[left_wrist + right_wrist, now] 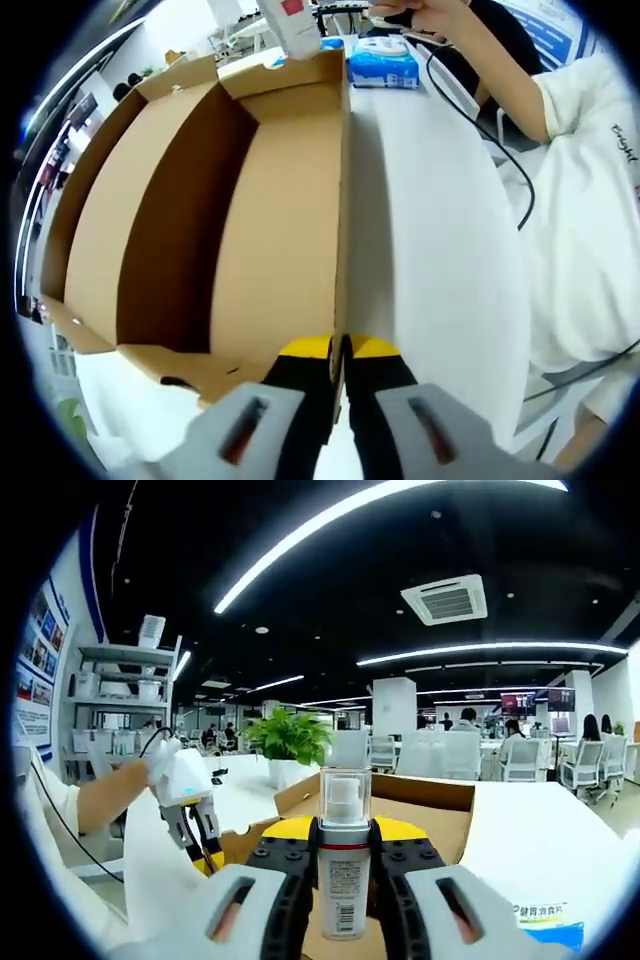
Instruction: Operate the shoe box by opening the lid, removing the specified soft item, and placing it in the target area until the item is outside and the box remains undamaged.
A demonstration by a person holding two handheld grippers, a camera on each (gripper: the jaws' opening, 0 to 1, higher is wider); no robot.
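Note:
The open cardboard shoe box (280, 220) lies on a white table (430, 230), and the inside that I see is bare. My left gripper (340, 348) is shut on the top edge of the box's near side wall. A white spray bottle (343, 875) with a red band and a clear cap stands upright in my right gripper (343, 830), which is shut on it above the box (400, 792). The same bottle (290, 22) shows above the box's far end. The left gripper (203, 852), held by a hand, pinches the box's edge.
A blue tissue pack (385, 62) lies past the box's far end, and it shows as a blue pack (545, 920) near the table edge. A person in white (590, 180) sits close by with a black cable (500, 150). A potted plant (290, 738) stands behind.

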